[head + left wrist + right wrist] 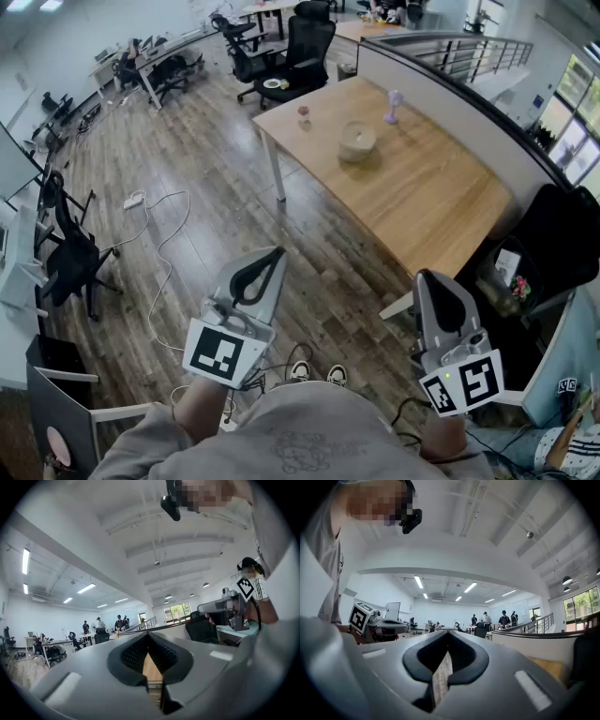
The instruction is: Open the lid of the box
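Box (357,141) sits upper centre of head view, on the wooden surface (422,197), well apart from both claws. A small purple item (392,106) is near it to upper right and a small red item (304,112) to upper left. Neither touches the box.

L claw (277,252): fully closed, nothing in it, lower left-centre, over the floor. R claw (423,276): same, closed and empty, lower right. Both would need to open before any grab.

Handling (est.):
- Round, low, pale beige. Looks stiff and prob. light, so it may slide or lift along with the lid (357,132) if pulled one-handed.
- Material unclear, maybe wood or ceramic. Treat as breakable, no hard squeeze.
- Finish looks smooth, so pads could slip on the curved wall.
- Suggest one claw pins the lower wall while the other pinches the lid rim from the side and lifts straight up.

Can't make out:
- Lid/body seam is too small to see, so can't confirm the lid is seated or how deep it is.
- Knob, hinge or latch: no way to tell at this range.
- Box's far side is hidden.
- Neither claw view shows the box, only room, ceiling and the other claw.
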### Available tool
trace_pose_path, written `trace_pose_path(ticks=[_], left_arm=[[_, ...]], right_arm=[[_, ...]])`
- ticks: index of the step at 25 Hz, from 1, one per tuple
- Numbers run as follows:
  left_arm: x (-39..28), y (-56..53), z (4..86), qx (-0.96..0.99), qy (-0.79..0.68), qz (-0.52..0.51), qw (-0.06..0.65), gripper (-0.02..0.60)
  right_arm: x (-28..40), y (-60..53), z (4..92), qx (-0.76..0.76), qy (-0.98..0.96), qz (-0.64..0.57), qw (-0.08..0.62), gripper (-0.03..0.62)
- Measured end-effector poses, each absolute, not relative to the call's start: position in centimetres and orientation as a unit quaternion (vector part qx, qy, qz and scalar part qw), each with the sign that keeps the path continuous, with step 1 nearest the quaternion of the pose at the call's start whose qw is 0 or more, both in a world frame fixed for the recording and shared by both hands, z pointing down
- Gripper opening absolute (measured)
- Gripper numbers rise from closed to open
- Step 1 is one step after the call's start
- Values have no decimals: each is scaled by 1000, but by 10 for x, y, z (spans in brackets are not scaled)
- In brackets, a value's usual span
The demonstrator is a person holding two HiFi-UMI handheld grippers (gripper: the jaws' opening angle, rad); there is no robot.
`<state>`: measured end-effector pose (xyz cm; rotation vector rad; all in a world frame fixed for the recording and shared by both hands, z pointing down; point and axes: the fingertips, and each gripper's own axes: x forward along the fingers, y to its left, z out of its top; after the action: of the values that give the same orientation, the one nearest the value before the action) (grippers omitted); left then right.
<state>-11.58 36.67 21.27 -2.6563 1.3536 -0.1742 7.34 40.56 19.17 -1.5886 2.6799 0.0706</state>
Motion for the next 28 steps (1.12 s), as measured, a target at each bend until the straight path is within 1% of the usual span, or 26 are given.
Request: trace_pose_path(ticks=[15, 16, 17, 18, 19, 21, 23, 26, 27, 28], left_arm=[[-117, 360, 221, -881, 463, -61, 69, 8], [-117, 359, 222, -879, 467, -63, 70, 48], [-117, 358, 223, -877, 470, -66, 70, 121], [-116, 356, 225, -876, 473, -69, 70, 217], [-115, 355, 227, -874, 476, -73, 71, 257], [-114, 353, 229, -870, 481, -78, 75, 314], [-113, 354, 230, -869, 482, -79, 75, 336], [-109, 355, 235, -871, 479, -82, 73, 348], [-108, 355, 237, -871, 479, -84, 73, 348], [-106, 354, 237, -871, 478, -85, 73, 348]], right_arm=[[78, 394, 205, -525, 851, 24, -9, 11], [79, 394, 205, -526, 850, 25, -6, 11], [79, 394, 205, -525, 851, 25, -2, 12], [80, 394, 204, -525, 851, 26, 0, 14], [80, 393, 205, -525, 851, 28, 0, 34], [81, 393, 205, -527, 849, 31, -4, 117], [83, 394, 207, -530, 848, 34, -9, 138], [86, 397, 209, -529, 848, 37, -9, 140], [87, 397, 208, -528, 848, 37, -5, 151], [88, 398, 206, -528, 849, 38, -1, 184]])
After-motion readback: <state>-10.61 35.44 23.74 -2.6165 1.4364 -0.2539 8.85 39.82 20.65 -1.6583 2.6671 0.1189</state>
